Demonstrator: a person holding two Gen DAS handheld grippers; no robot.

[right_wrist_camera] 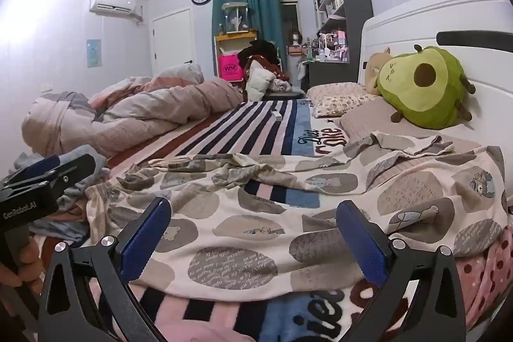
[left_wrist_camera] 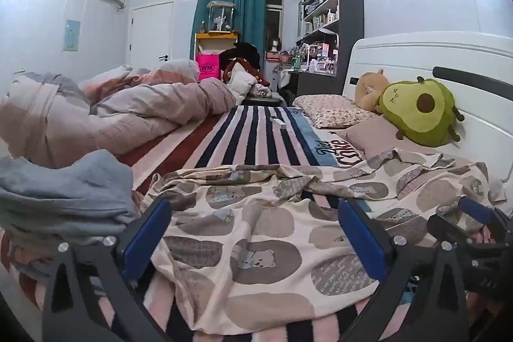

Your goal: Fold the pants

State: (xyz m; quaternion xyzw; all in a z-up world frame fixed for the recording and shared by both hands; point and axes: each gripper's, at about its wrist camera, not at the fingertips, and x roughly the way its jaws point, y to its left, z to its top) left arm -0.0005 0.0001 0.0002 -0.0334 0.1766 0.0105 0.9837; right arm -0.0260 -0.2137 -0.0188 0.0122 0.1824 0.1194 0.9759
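Cream pants (left_wrist_camera: 256, 233) printed with grey ovals and little bears lie spread and wrinkled across the striped blanket (left_wrist_camera: 256, 130) on the bed; the right wrist view also shows the pants (right_wrist_camera: 256, 233). My left gripper (left_wrist_camera: 255, 237) hovers just above the near part of the cloth, jaws wide open, nothing between the blue pads. My right gripper (right_wrist_camera: 253, 237) stands the same way over the near hem, open and empty. At the right edge of the left wrist view the right gripper's fingers (left_wrist_camera: 474, 210) show. At the left edge of the right wrist view the left gripper's fingers (right_wrist_camera: 48, 170) appear.
A rumpled duvet (left_wrist_camera: 128, 108) fills the bed's left side, with a pile of blue-grey clothes (left_wrist_camera: 64, 191) nearer. Pillows (left_wrist_camera: 330, 109) and a green avocado plush (left_wrist_camera: 420, 111) rest against the white headboard (left_wrist_camera: 416, 56) on the right. A small white box (left_wrist_camera: 279, 122) lies on the blanket.
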